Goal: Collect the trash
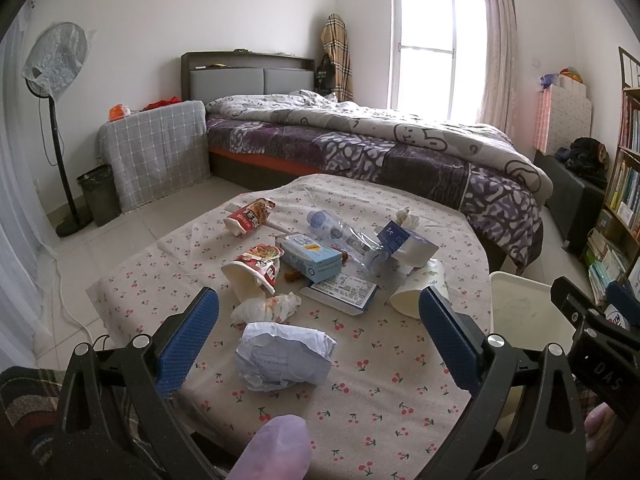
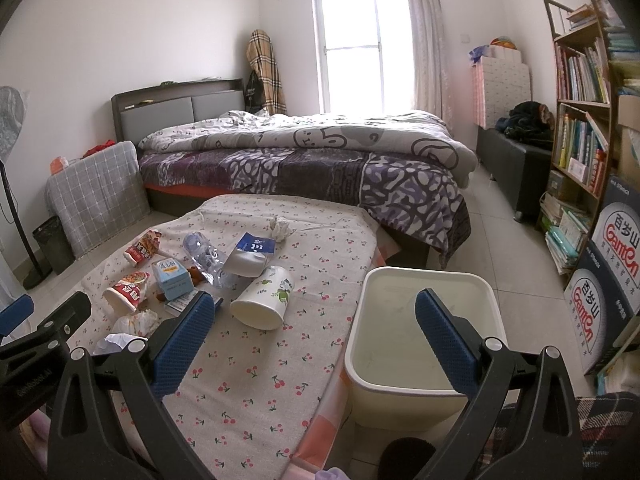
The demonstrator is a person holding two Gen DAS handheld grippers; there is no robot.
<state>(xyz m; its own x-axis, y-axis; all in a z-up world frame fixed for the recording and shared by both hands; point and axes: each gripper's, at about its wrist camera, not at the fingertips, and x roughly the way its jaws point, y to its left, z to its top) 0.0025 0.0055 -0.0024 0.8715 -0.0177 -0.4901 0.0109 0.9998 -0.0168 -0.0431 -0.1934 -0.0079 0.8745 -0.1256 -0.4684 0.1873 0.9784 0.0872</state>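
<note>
1. Crumpled white paper lies closest to my left tool, on the cherry-print cloth of the table, framed between the two blue pads, which stand wide apart and touch nothing.
2. Just beyond the paper sits a wadded tissue, and behind it a red-and-white noodle cup lies on its side with its mouth toward me.
3. A second noodle cup lies tipped over farther back on the left of the table.
4. In the middle of the heap I see a light blue carton resting on a flat printed sheet, with a crushed clear plastic bottle just behind it.
5. A blue-and-white milk pouch leans against the bottle's far end, and a small tissue ball lies beyond it toward the bed.
6. A white paper cup with a green print lies on its side near the right edge of the table, its open mouth facing me.
7. My right tool also stands wide, holding nothing, with its left pad over the table and its right pad over the white bin.
8. The bin stands on the floor, right beside the table's edge; I can make out nothing inside it.
9. A dark wastebasket stands on the floor by the fan, well apart from the table.
</note>
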